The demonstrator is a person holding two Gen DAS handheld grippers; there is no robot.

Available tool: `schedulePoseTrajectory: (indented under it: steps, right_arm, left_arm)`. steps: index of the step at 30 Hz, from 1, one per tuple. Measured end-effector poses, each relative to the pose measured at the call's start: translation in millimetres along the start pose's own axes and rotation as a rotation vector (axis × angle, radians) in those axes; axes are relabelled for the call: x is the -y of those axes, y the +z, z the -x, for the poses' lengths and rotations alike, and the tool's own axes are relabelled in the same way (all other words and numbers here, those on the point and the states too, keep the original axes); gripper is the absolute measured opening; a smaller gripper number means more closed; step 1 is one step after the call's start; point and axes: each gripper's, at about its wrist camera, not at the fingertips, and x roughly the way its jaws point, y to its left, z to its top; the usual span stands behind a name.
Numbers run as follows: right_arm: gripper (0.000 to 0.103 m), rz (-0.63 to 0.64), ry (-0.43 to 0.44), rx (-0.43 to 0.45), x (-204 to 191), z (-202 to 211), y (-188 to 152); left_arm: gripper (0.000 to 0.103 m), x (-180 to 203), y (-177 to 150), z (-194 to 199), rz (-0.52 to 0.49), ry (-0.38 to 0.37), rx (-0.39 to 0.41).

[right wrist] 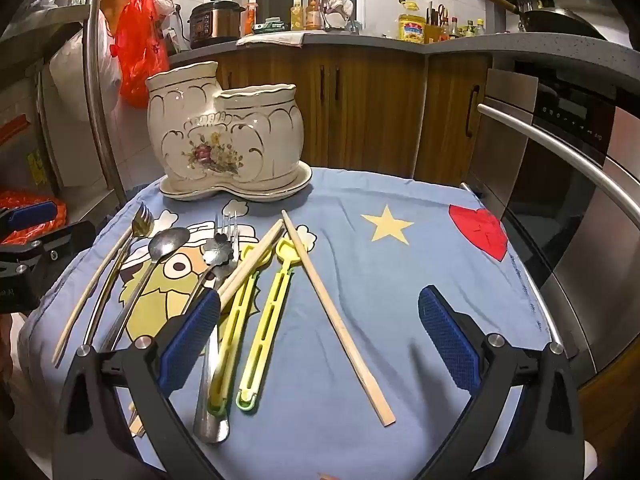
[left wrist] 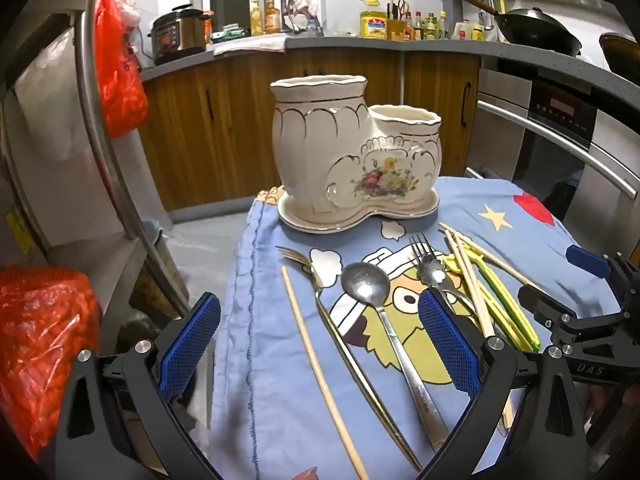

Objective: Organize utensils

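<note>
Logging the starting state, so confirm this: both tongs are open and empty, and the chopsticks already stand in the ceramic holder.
One thing is wrong: the ceramic holder shows nothing standing in it. The chopsticks lie flat on the blue cloth, as the right wrist view shows. Both the left tongs and right tongs are open and empty.

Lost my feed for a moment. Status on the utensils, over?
Left gripper, right gripper open, empty. Utensils all on cloth; ceramic holder looks empty. Nothing blocking.
</note>
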Motion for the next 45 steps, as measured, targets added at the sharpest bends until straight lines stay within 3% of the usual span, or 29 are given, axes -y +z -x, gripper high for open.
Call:
schedulePoseTrajectory:
  steps: [45]
  right_arm:
    - [0.098, 0.004, 0.008, -0.009, -2.1, -3.9, -2.7]
  left_arm:
    - [0.098, -0.2, -0.9, -2.2, 0.002, -0.003, -0.004]
